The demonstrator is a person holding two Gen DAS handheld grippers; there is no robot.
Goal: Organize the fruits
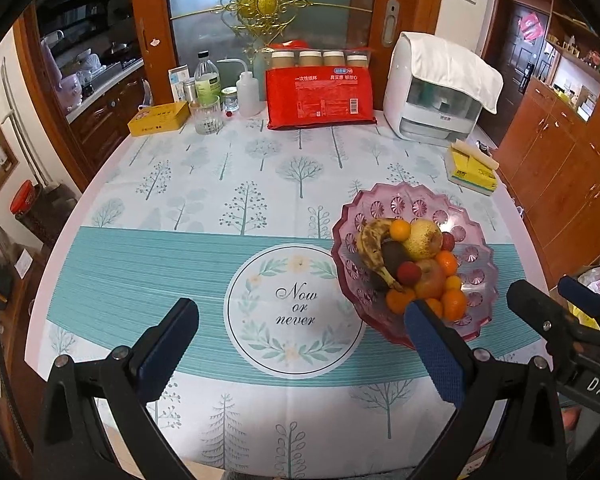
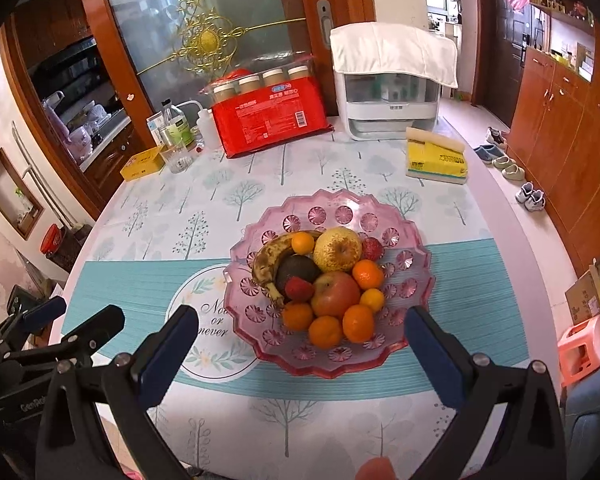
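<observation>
Pink glass bowl (image 2: 332, 216) on the worktop (image 2: 480, 280), piled with fruit: spotted banana (image 2: 266, 260) at 9 o'clock, yellow pear (image 2: 337, 249) at 12, red apple (image 2: 335, 294) at centre, tangerines (image 2: 358, 323) along 6. Left tongs (image 1: 302, 334) spread wide, gripping nothing, just beside the bowl's 9 o'clock rim. Right tongs (image 2: 302, 336) likewise spread, empty, at the 6 o'clock rim.
</observation>
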